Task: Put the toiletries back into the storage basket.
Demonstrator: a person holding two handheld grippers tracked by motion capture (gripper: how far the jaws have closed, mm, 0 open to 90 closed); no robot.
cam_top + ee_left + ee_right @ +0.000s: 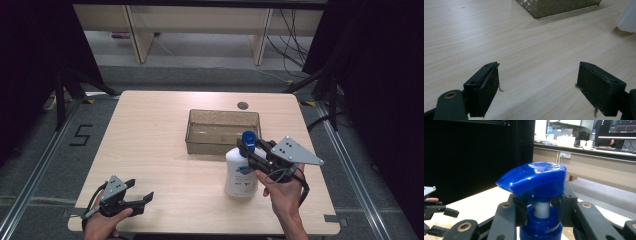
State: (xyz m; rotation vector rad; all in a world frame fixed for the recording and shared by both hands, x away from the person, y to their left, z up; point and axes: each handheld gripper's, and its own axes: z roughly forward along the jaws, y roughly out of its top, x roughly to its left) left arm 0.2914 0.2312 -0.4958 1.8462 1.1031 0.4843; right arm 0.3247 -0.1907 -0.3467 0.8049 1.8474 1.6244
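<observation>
Pump bottle: white, blue pump head, upright at right of centre in the high view, just before the clear bin; right gripper clamped on its neck under the pump head, hand raised from lower right; left gripper at lower left, low over the table, jaws wide apart, empty.

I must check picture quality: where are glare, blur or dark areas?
High view: the sides are black and the table is evenly lit. Right gripper view: glare on the sharp blue pump head, with a soft background. Left gripper view: the near jaws are slightly soft.
</observation>
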